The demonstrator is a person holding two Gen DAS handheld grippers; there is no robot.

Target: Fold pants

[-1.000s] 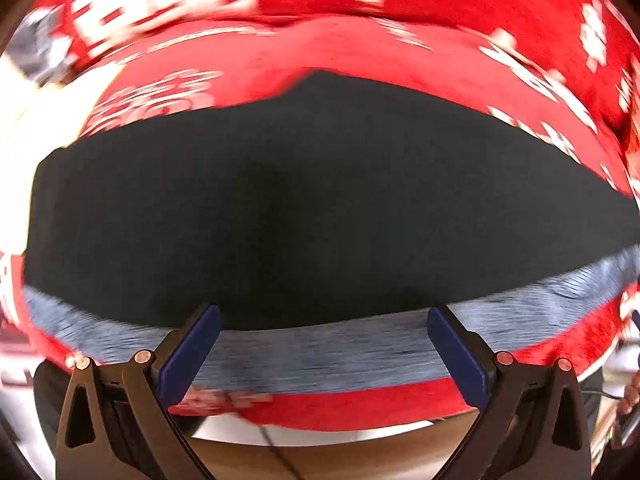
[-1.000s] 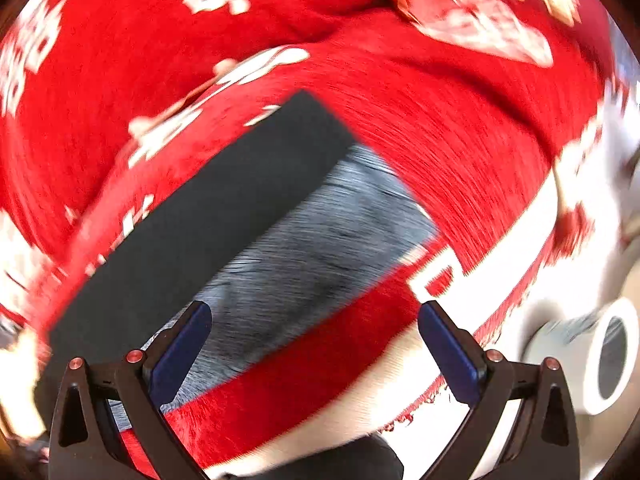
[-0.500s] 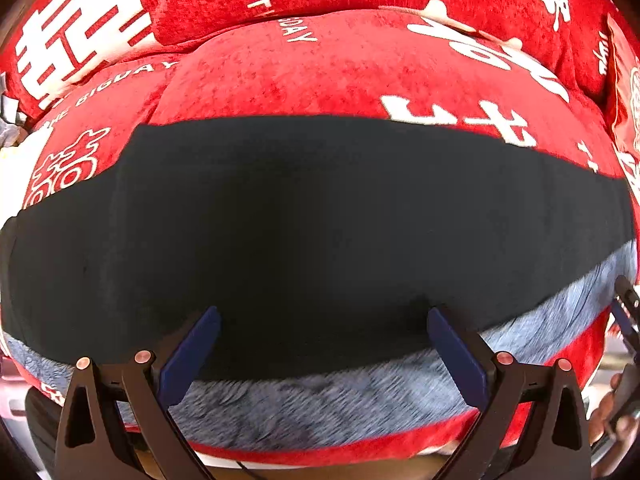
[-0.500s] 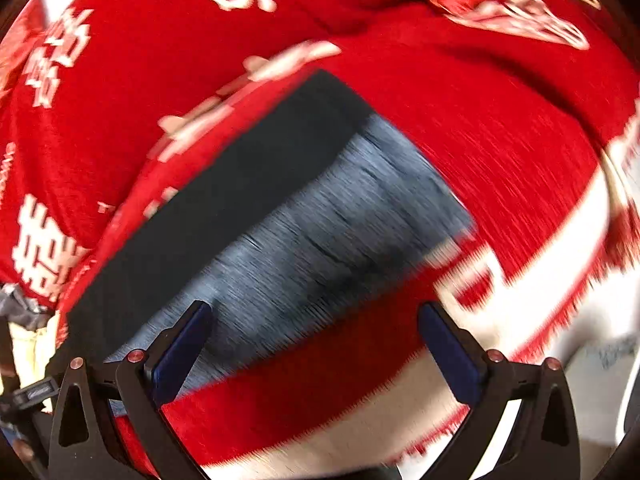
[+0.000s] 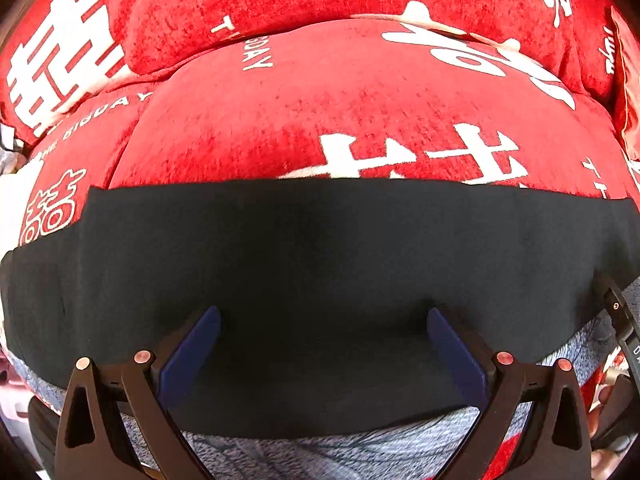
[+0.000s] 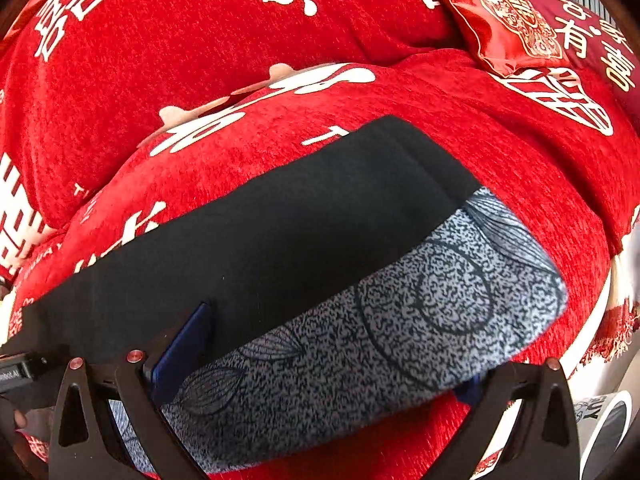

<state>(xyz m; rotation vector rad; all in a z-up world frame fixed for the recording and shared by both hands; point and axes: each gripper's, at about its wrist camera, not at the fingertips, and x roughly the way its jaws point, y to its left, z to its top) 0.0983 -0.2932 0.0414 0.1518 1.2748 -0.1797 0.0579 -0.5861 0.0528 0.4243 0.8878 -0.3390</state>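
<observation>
Home living room, by the look of it. A plush red sofa cover (image 5: pixel 280 120) printed with white double-happiness characters is draping over seat and back cushions. A shiny red embroidered pillow (image 6: pixel 504 20) is leaning in the corner. White fringe (image 6: pixel 612 332) is hanging off the cover's edge. Wedding-style household décor is showing throughout.
</observation>
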